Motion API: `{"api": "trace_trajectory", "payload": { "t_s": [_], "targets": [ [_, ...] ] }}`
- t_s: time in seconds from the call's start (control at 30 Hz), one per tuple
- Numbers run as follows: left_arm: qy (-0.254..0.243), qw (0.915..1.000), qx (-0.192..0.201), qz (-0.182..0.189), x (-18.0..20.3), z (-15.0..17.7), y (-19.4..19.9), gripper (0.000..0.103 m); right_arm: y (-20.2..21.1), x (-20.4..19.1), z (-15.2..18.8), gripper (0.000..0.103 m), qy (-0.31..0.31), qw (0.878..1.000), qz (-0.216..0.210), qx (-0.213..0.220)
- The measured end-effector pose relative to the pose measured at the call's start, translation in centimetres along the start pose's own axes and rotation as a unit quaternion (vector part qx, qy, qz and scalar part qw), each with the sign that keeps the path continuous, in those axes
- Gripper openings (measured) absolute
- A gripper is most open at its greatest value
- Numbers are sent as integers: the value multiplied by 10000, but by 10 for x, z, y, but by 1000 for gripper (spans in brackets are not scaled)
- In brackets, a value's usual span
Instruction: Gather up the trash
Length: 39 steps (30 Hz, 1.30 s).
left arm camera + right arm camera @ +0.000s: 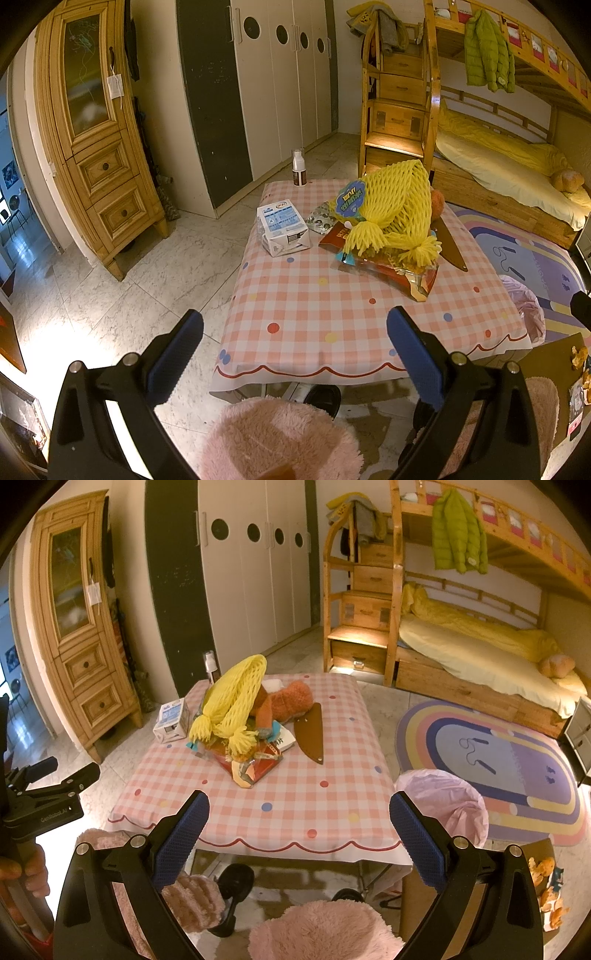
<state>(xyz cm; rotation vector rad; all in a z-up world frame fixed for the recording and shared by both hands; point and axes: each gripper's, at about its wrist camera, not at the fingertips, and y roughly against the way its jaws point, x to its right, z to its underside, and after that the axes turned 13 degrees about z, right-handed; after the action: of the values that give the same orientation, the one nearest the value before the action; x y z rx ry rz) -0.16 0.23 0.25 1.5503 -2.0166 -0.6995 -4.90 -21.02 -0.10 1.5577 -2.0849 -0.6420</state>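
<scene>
Left gripper (295, 334): blue-padded fingers (176, 356) spread wide, holding nothing, raised short of the near edge of the surface (332, 314). Right gripper (299, 818): fingers (415, 840) likewise spread wide and empty, also short of the near edge. In the right view the left gripper appears at the far left, gripped by a hand (22, 871).

The surface carries a pink checked cloth with coloured dots. Trash lies in its far half. A white and blue carton (282, 229) rests on its side toward the left edge. Just right of it sits a pile: a yellow foam net (395, 206) with tasselled ends lies over a red snack bag (391, 267), whose torn end points toward the near edge. A clear blister pack (321, 218) lies between carton and pile, partly under the net. An orange plush toy (291, 701) lies behind the net, touching it. A brown leather sheath (312, 733) lies flat just right of the pile. A small white bottle (298, 168) stands upright at the far left corner.

A bin (448, 801) lined with a pink bag stands on the floor just beside the right near corner of the surface, at the edge of a rainbow rug (517, 760).
</scene>
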Motion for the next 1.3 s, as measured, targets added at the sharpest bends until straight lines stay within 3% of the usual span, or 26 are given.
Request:
{"api": "trace_trajectory", "payload": {
  "t_s": [0.37, 0.6, 0.8, 1.03, 1.3],
  "targets": [
    [357, 9992, -137, -66, -28, -6, -26, 97, -22, -7, -9, 97, 88, 9999, -44, 29],
    [453, 9984, -206, -276, -48, -20, -54, 97, -59, -17, -25, 97, 91, 9999, 15, 53],
    [513, 9978, -261, -342, -59, -38, -98, 97, -97, -22, -47, 97, 89, 9997, 202, 126],
    [588, 9969, -507, -131, -67, -56, -166, 97, -146, -17, -71, 97, 42, 9990, 440, 11],
    [461, 9973, -543, -166, -70, -70, -211, 97, -195, -7, -97, 97, -233, 9971, 724, -7]
  ]
}}
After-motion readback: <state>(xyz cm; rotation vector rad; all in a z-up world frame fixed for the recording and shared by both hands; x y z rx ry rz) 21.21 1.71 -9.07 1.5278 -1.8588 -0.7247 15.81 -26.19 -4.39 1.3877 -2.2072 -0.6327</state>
